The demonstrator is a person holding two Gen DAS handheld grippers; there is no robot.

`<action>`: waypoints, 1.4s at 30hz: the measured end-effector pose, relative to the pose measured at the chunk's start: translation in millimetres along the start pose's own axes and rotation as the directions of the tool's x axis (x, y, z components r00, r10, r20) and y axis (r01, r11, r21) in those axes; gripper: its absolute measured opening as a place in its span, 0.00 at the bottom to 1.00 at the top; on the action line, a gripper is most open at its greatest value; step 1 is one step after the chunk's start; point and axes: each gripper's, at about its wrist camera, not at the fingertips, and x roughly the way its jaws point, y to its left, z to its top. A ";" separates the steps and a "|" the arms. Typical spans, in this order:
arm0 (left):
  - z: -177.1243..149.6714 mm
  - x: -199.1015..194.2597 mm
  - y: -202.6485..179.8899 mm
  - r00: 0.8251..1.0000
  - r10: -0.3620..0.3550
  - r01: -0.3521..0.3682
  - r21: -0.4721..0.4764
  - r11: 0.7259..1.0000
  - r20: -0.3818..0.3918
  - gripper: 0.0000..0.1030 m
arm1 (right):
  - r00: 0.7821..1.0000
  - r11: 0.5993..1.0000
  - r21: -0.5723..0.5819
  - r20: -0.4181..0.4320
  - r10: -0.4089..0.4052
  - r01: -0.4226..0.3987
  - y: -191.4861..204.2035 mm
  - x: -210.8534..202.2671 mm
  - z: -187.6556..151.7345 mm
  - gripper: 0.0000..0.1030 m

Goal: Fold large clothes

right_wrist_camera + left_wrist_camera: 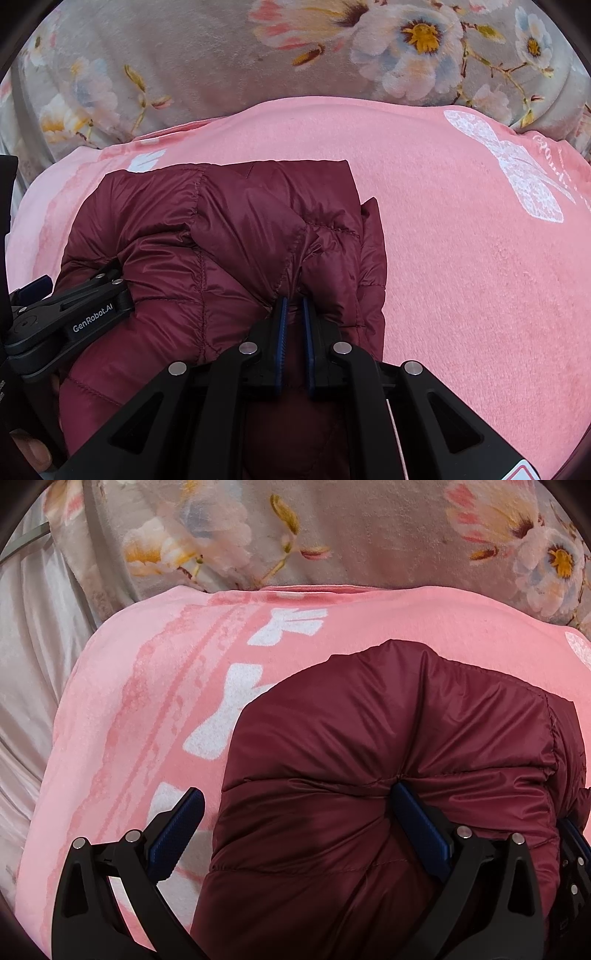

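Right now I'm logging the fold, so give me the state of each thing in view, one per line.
maroon puffer jacket: bunched in a folded bundle on the pink blanket.
right gripper: shut on a fold of the jacket.
left gripper: open, jacket between its fingers, one pad dented into it.
pink blanket: spread flat under the jacket.
floral blanket: lying behind the pink one.
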 end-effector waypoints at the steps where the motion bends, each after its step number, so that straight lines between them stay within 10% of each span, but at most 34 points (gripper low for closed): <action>1: -0.1 0.0 -0.2 1.000 0.000 0.000 -0.001 1.000 0.000 0.96 | 1.000 1.000 -0.001 0.000 -0.001 0.001 0.1 0.0 0.0 0.07; 10: -2.9 -8.3 15.6 0.997 -0.064 0.063 -0.032 0.998 -0.033 0.96 | 1.000 0.999 -0.038 -0.011 0.016 -0.016 -1.6 -7.9 -0.8 0.09; 14: -21.5 -53.3 36.3 0.997 -0.079 0.079 -0.022 0.997 0.000 0.95 | 1.000 0.997 -0.075 -0.007 -0.001 0.000 -16.1 -59.7 -15.8 0.35; 17: -42.8 -87.1 46.7 0.997 -0.081 0.081 0.002 0.997 0.001 0.95 | 0.998 0.995 -0.079 -0.023 0.064 -0.066 -28.2 -96.1 -36.4 0.37; 26: -110.8 -114.5 63.0 0.996 0.045 -0.043 0.035 0.998 -0.076 0.95 | 0.993 0.993 -0.116 -0.114 0.010 -0.023 -46.0 -122.0 -104.0 0.37; 42: -197.5 -174.0 36.0 1.000 -0.012 0.012 0.022 1.000 0.015 0.95 | 0.991 0.987 -0.160 0.136 0.015 0.007 -37.1 -193.1 -180.5 0.67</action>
